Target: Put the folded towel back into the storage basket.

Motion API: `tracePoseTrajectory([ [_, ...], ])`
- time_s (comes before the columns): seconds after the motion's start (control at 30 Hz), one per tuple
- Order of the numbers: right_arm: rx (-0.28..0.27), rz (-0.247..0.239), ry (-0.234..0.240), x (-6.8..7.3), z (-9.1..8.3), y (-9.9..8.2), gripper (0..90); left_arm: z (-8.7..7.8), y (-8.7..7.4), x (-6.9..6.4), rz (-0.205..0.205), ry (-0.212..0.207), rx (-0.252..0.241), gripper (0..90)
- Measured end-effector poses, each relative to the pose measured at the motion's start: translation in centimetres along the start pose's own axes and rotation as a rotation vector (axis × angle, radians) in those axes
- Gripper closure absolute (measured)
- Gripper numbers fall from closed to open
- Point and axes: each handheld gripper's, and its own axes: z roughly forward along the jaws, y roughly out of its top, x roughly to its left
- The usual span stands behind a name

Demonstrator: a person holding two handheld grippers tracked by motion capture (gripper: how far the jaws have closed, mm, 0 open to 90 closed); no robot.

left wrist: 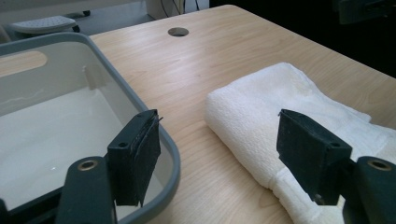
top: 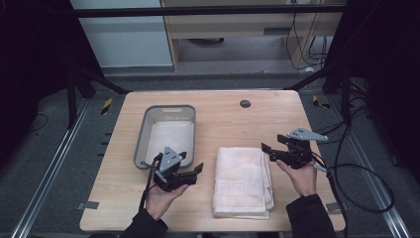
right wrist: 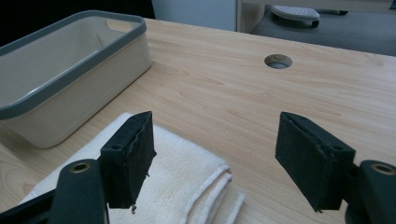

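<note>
Lying folded, white towel (top: pixel 242 181) beside grey bin (top: pixel 143 131), unlabelled

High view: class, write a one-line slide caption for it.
Two open hand-held grippers, left and right, flank a folded white towel beside an empty grey-rimmed bin.

white towel (top: pixel 242 181) folded, flat beside grey tub (top: pixel 142 134)

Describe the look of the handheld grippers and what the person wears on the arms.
Both the left gripper and the right gripper are black, each topped by a grey three-cornered plate and trailing a black cable. Each claw has two flat, rectangular black jaws with round rivets at their base. The person's sleeves are dark.
</note>
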Motion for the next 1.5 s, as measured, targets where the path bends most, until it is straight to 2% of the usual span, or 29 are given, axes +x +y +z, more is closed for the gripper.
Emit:
tracePoseTrajectory([
  [0.27, 0.042, -0.02, 0.002, 0.4, 0.7, -0.4, 28.1, 1.0, -0.8, -1.5, 0.021, -0.036, 0.043, 30.8],
  [0.57, 0.084, 0.005, 0.014, 0.3, 1.6, -1.1, 28.5, 2.5, -1.9, -2.6, 0.027, -0.07, 0.101, 31.3],
  [0.73, 0.106, 0.012, 0.019, 0.1, 2.2, -1.7, 28.3, 3.2, -2.4, -3.1, 0.036, -0.079, 0.122, 30.9],
  [0.8, 0.121, -0.007, 0.014, 0.2, 2.6, -1.9, 28.2, 3.6, -2.7, -3.3, 0.041, -0.079, 0.135, 30.8],
  [1.0, 0.163, -0.025, 0.022, 0.5, 3.5, -2.5, 28.4, 4.5, -3.3, -3.7, 0.055, -0.083, 0.168, 30.6],
  [1.13, 0.163, 0.003, 0.043, 0.3, 3.8, -3.0, 28.9, 5.1, -3.7, -3.8, 0.053, -0.083, 0.184, 30.7],
  [1.23, 0.166, 0.012, 0.032, 0.1, 3.9, -3.2, 28.9, 5.4, -3.9, -3.9, 0.056, -0.082, 0.196, 30.7],
  [1.33, 0.168, 0.014, 0.03, 0.0, 3.9, -3.4, 28.9, 5.6, -4.1, -4.0, 0.056, -0.086, 0.203, 30.7],
  [1.5, 0.207, 0.001, 0.021, 0.1, 4.7, -4.0, 28.9, 6.3, -4.6, -4.4, 0.064, -0.091, 0.223, 31.0],
])
